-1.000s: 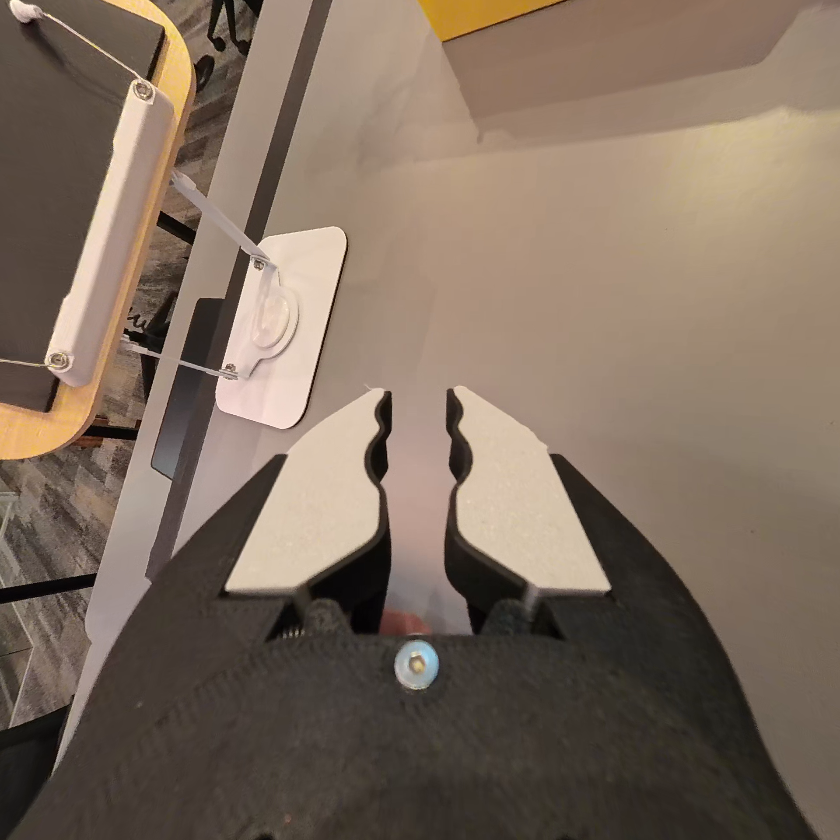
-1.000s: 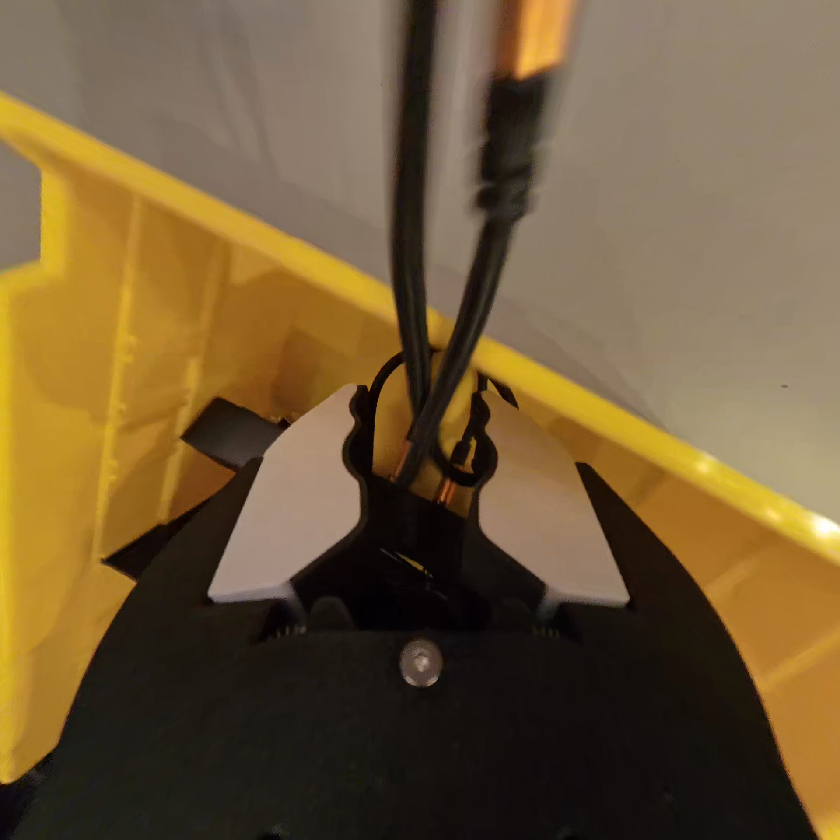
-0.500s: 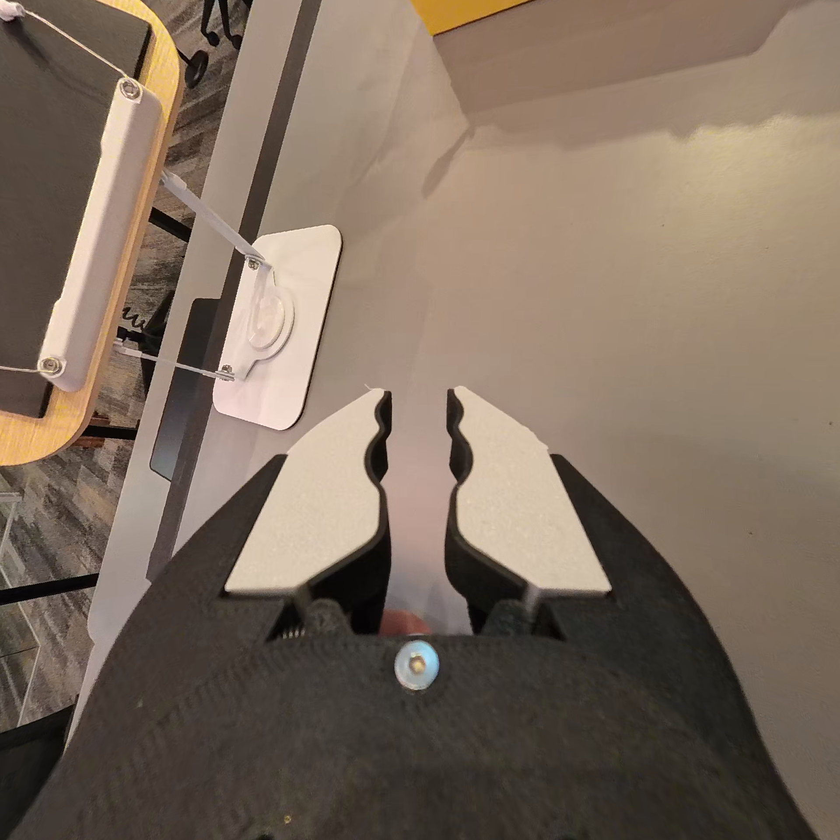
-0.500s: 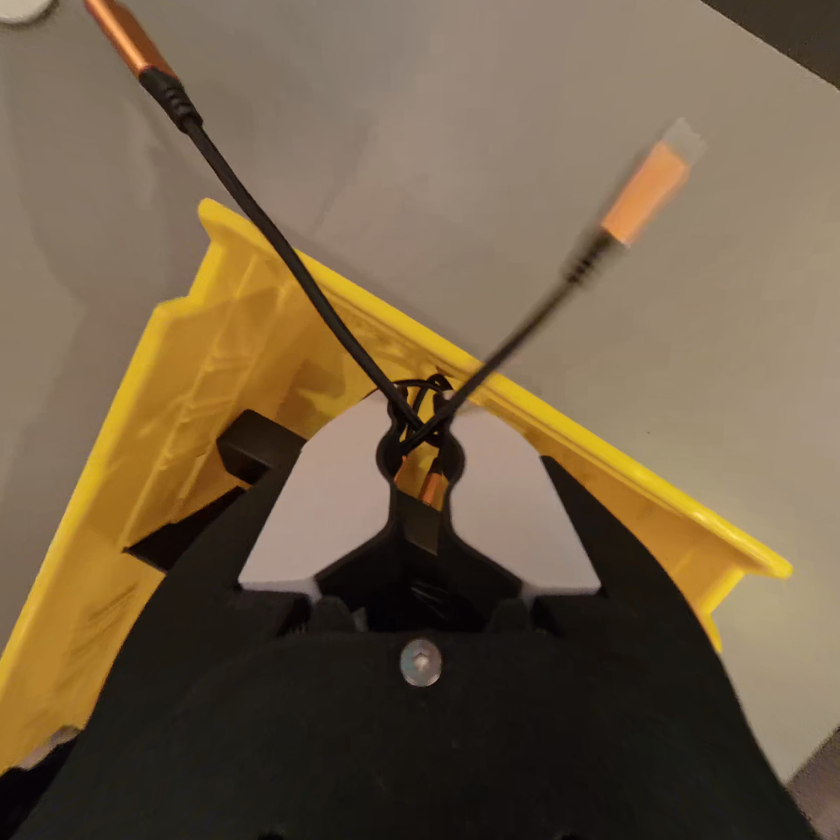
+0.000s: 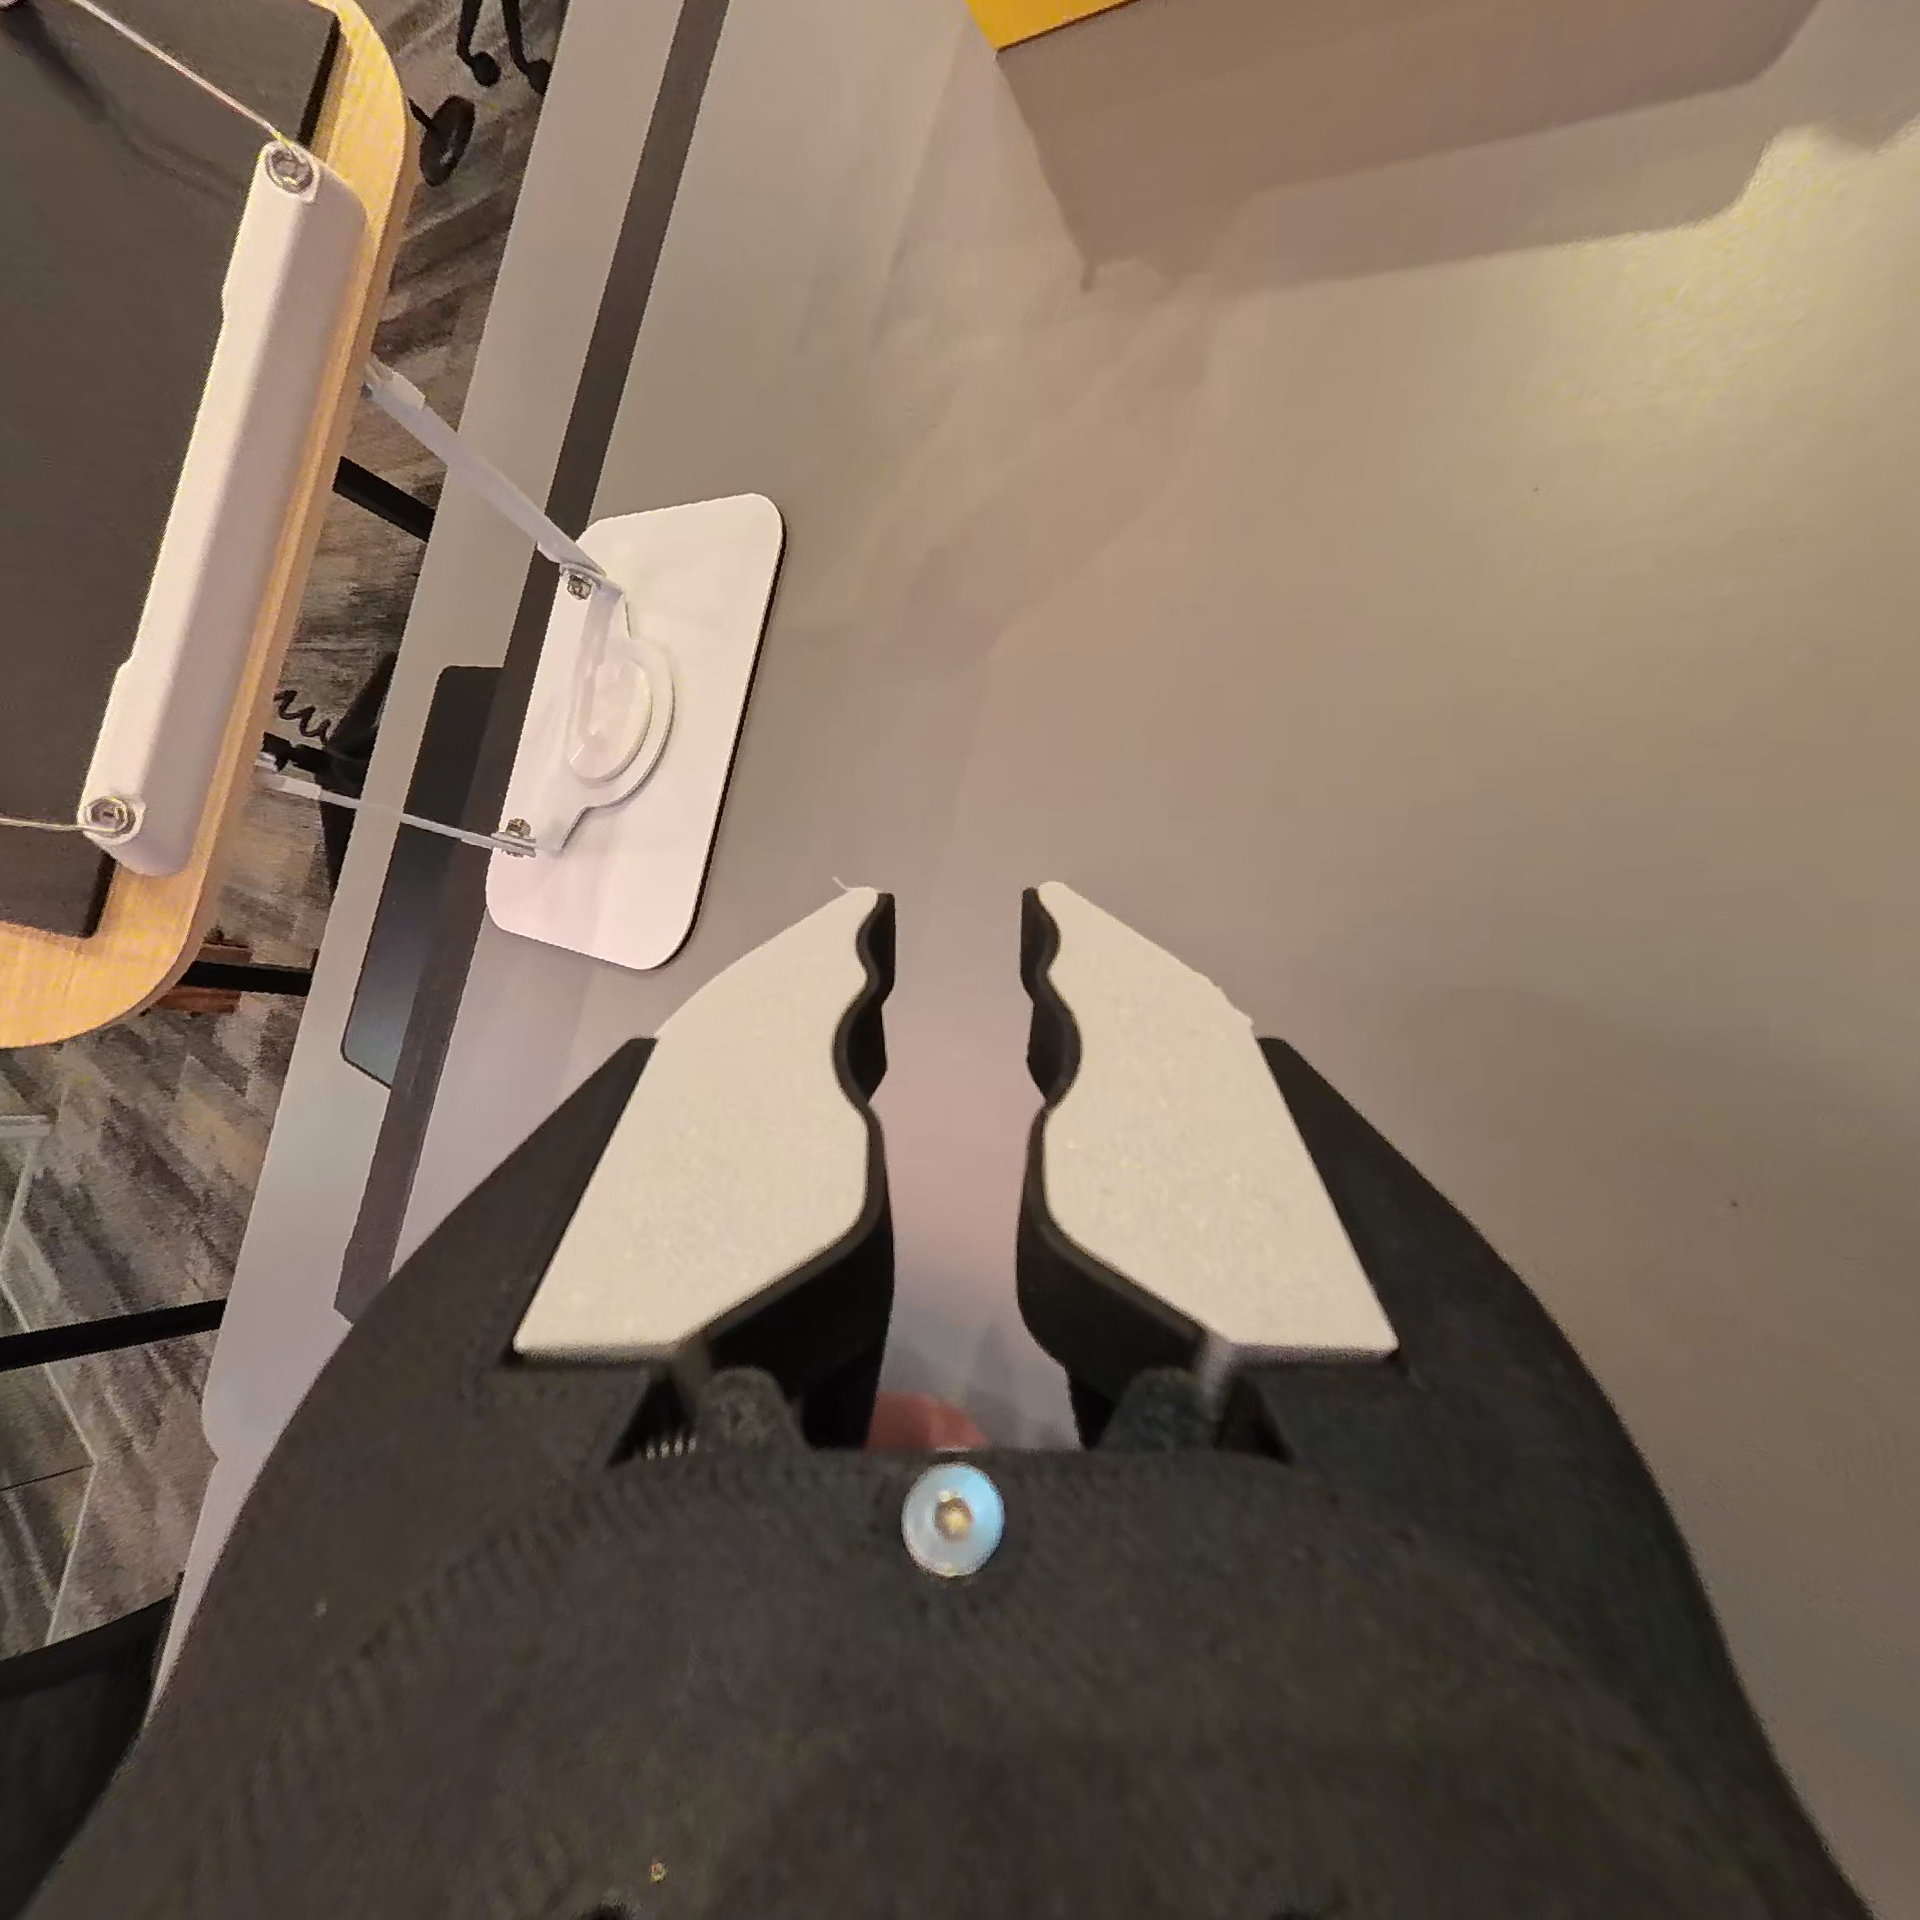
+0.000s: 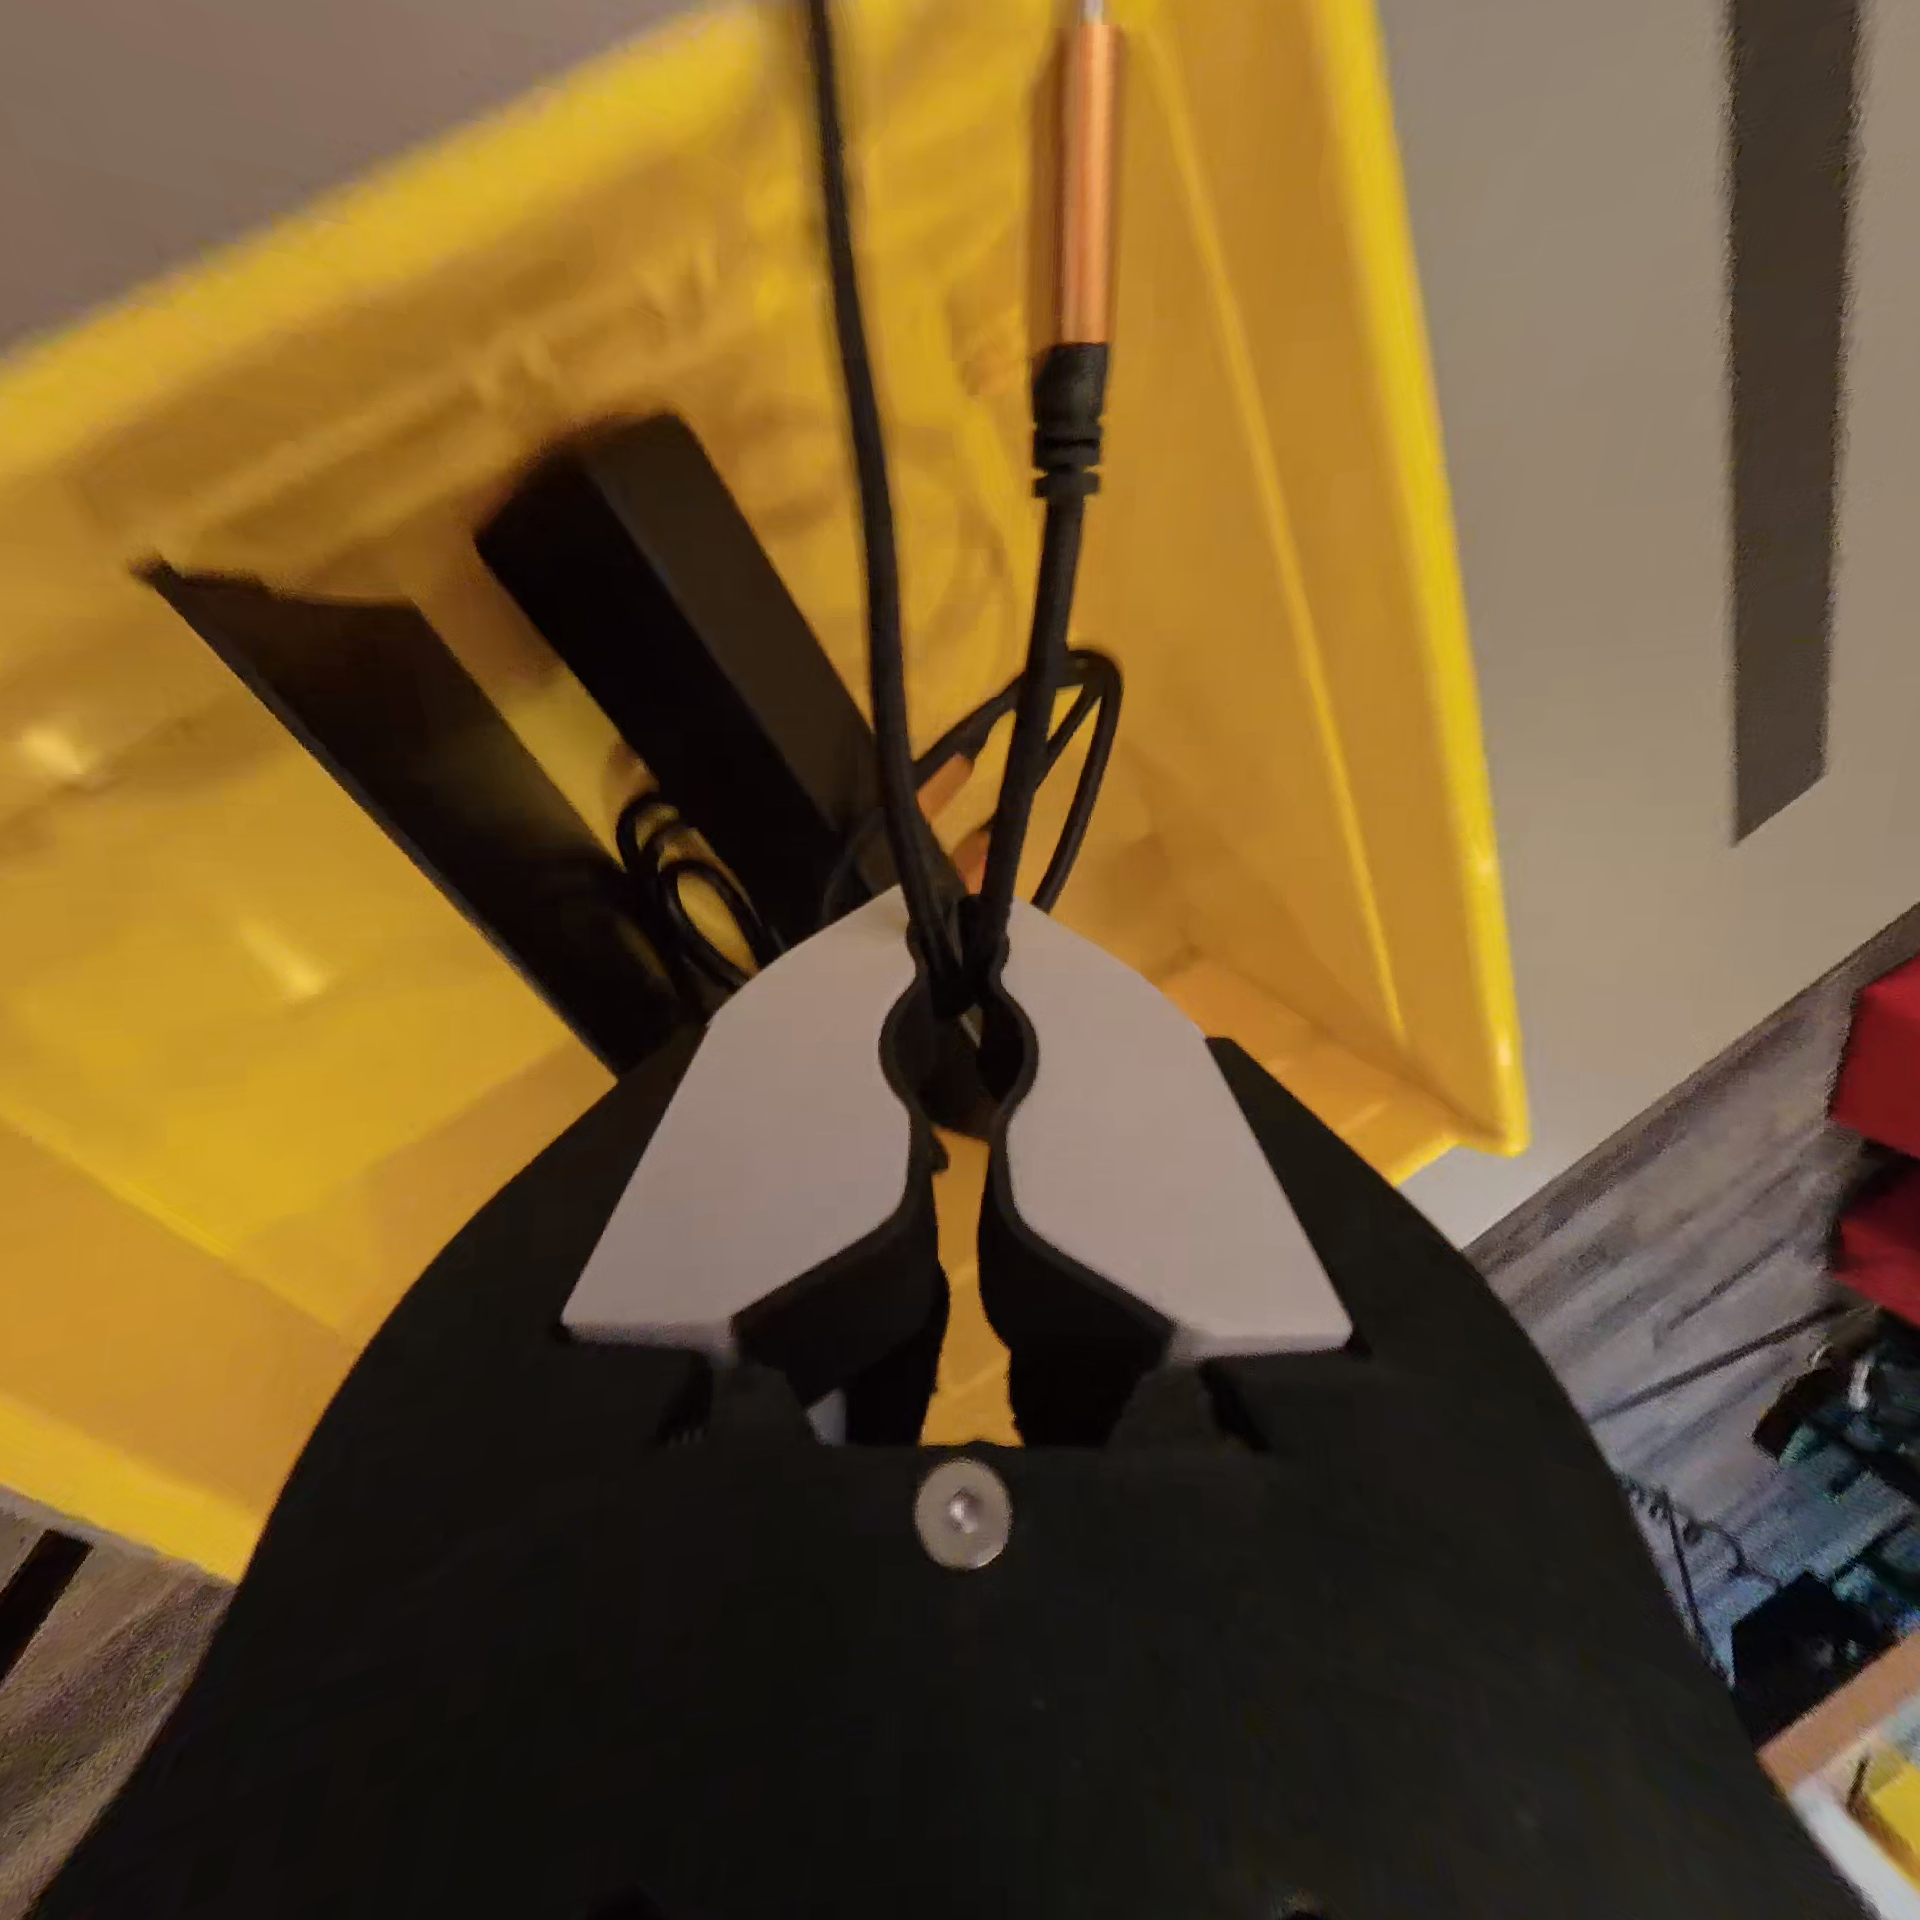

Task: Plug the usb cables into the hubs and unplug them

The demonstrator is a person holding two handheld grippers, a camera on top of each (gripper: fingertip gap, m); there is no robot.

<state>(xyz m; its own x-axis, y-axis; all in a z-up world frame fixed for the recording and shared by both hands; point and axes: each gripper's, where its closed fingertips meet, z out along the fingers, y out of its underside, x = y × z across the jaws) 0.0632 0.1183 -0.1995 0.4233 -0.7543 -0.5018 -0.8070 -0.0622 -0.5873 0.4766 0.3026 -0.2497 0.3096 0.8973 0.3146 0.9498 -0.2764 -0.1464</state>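
In the right wrist view my right gripper (image 6: 958, 940) is shut on a black USB cable (image 6: 1023, 727) and holds it over a yellow bin (image 6: 1351, 436). The cable's two strands stick out forward; one ends in a copper-coloured plug (image 6: 1081, 197). Two black hubs (image 6: 665, 634) and more coiled black cable (image 6: 675, 873) lie in the bin. In the left wrist view my left gripper (image 5: 956, 904) is open and empty above the bare grey table (image 5: 1351, 727).
A white plate with a clear mount (image 5: 634, 727) sits on the table's left edge. Beyond that edge are a wooden table (image 5: 312, 436) and patterned floor. A corner of the yellow bin (image 5: 1039, 21) shows at the top. Red boxes (image 6: 1881, 1091) stand on the floor at right. Left tips to right tips: about 45 centimetres.
My right gripper has swung with the cable, so the bin's inside and the hubs show. The cable's two ends, spread apart before, now point forward together. My left gripper has barely moved.
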